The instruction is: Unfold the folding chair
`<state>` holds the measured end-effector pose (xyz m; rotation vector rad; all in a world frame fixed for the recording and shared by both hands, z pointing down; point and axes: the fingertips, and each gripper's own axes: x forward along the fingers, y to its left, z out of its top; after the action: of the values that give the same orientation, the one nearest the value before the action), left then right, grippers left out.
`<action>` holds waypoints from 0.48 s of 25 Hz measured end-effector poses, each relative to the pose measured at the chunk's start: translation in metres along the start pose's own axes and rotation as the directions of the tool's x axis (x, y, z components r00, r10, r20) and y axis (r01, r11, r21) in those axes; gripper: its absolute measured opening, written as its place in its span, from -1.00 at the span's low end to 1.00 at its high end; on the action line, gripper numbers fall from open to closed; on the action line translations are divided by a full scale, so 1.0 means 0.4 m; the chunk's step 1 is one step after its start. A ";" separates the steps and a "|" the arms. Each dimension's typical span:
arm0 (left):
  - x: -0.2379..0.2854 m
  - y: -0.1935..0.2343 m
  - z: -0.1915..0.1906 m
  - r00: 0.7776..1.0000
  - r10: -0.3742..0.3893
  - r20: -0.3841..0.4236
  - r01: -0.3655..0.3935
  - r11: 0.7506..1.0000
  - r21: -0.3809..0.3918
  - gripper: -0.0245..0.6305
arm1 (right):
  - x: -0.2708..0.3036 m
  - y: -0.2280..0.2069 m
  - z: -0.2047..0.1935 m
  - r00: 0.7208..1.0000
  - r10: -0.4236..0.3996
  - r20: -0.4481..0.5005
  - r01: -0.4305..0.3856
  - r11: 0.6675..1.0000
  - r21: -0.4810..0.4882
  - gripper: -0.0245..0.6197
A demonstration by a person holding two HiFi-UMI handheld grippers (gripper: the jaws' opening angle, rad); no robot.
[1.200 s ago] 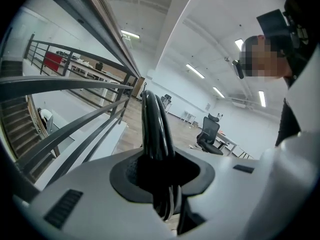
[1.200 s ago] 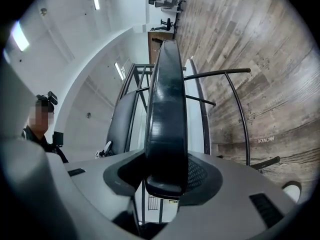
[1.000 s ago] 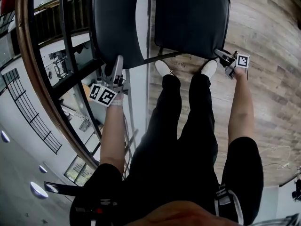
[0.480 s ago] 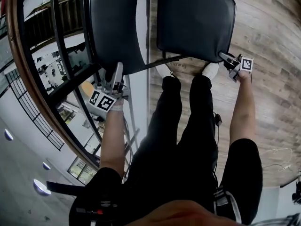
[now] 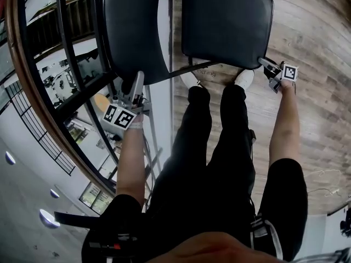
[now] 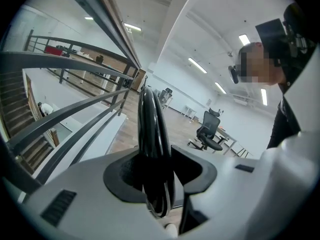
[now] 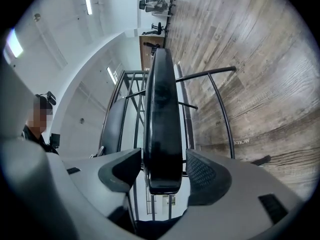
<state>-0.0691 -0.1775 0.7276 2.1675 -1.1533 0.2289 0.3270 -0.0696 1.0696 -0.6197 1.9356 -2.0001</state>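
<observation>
Folding chair [image 5: 219, 43] stands on wood floor [image 5: 318, 103] at the person's feet, seat [image 5: 236, 10] down, so it looks unfolded. 2 claws have just been opening, likely to release: left claw [image 5: 136, 81] slack around backrest [image 5: 131, 26] edge, right claw [image 5: 264, 63] wide around seat corner.

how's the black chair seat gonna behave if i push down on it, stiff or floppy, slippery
Probably stiff: the seat looks like a thick, straight slab edge-on. Its shiny covering may be slippery to pinch. It likely pivots rather than bends, since thin metal frame tubes carry it.
</observation>
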 end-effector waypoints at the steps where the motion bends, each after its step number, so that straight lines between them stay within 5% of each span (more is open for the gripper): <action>1: 0.000 -0.003 0.002 1.000 0.001 -0.013 -0.001 1.000 0.013 -0.51 | -0.012 0.007 0.016 1.000 -0.015 0.015 0.016 1.000 -0.013 -0.13; 6: -0.026 0.001 -0.017 0.998 0.009 -0.058 -0.010 1.000 -0.018 -0.29 | -0.046 0.059 0.046 0.988 -0.146 0.049 0.148 0.988 -0.045 -0.11; 9: -0.043 0.021 -0.034 0.996 0.036 -0.083 -0.038 0.999 -0.024 -0.23 | -0.100 0.066 0.070 0.932 -0.361 0.027 0.362 0.926 -0.106 -0.11; 12: -0.057 0.018 -0.007 0.994 0.072 -0.088 -0.072 0.997 0.002 -0.23 | -0.093 0.162 0.126 0.915 -0.400 0.050 0.403 0.900 -0.165 -0.11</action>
<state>-0.0881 -0.1632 0.7234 2.0957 -1.1823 0.3518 0.3783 -0.0990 1.0015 -1.1598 2.1241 -2.0521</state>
